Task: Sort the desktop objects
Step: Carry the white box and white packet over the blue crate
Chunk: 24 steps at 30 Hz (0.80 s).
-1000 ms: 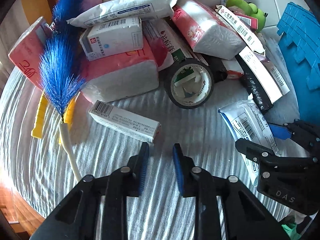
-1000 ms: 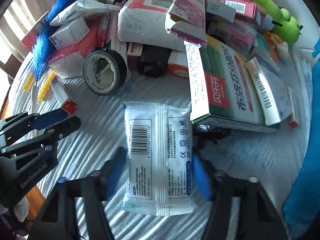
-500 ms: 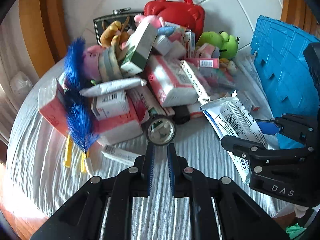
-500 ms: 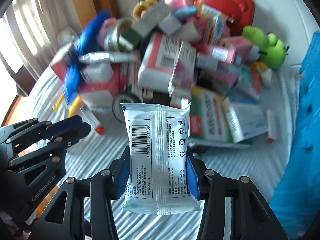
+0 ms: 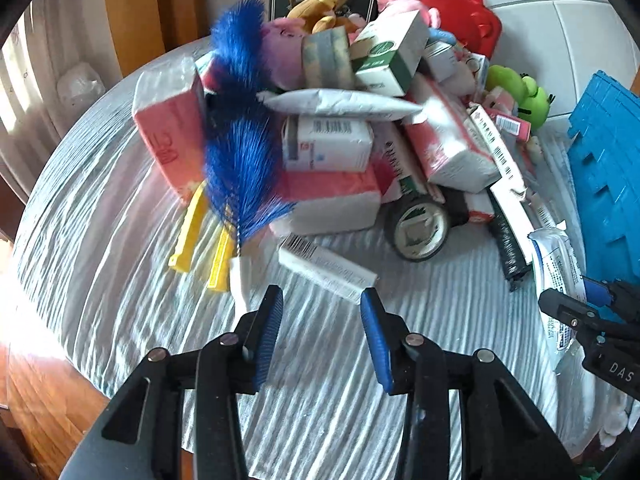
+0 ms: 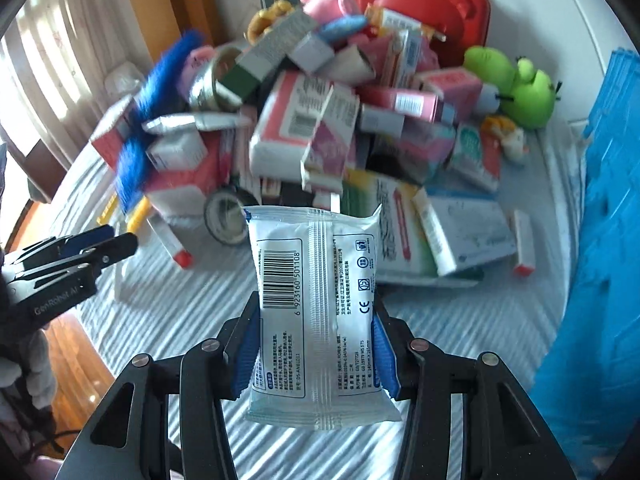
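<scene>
My right gripper is shut on a white and blue wet-wipe packet, held above the striped cloth; the same packet shows at the right edge of the left wrist view. My left gripper hovers over the cloth with its jaws opening and nothing between them. Just beyond its fingertips lies a small white box with a barcode. Behind it a heap of boxes, tissue packs and plush toys holds a black tape roll and a blue feather duster.
A blue plastic crate stands at the right. A red case and a green plush toy sit at the back against the white wall. Yellow clips lie left of the duster. The table's wooden edge runs at the lower left.
My left gripper rose from the cloth, closed further, and its jaws now stand wider. My right gripper lifted the packet off the cloth.
</scene>
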### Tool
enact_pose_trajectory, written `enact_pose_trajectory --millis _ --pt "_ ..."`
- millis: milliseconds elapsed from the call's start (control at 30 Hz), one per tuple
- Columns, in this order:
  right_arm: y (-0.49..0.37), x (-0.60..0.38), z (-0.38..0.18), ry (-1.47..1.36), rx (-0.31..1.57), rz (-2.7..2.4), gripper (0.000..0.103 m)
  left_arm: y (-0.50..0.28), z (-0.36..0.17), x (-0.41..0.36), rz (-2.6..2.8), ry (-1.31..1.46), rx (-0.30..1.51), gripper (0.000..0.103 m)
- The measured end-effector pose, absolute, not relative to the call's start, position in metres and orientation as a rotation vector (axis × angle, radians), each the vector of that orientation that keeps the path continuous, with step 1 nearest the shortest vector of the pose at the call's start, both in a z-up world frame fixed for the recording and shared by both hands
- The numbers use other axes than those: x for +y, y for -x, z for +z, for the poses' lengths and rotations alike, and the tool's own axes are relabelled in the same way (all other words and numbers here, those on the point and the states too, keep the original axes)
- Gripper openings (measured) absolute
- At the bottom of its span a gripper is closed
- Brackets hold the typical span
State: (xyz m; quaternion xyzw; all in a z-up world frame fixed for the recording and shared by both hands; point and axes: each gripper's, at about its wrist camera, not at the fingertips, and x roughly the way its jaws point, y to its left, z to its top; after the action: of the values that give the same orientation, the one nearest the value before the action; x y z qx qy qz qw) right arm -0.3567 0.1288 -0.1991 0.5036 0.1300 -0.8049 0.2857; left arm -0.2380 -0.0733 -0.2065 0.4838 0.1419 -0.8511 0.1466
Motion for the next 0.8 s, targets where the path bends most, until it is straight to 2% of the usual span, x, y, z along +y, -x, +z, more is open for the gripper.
enact_pose_trajectory --millis 133,467,800 --pt "0.354 0.134 -0.213 -1.366 0.346 -2.135 0.049 0.239 -0.218 -0.069 -2.447 -1.413 0.407 0.04" --pt "0.35 0.142 -0.221 -1.369 0.432 -2.123 0.049 0.284 -0.241 -0.078 -2.305 -1.37 0.61 0.041" --pt "0.351 0.142 -0.226 -1.357 0.436 -2.118 0.047 0.286 -0.259 -0.055 -2.343 -1.428 0.493 0.04"
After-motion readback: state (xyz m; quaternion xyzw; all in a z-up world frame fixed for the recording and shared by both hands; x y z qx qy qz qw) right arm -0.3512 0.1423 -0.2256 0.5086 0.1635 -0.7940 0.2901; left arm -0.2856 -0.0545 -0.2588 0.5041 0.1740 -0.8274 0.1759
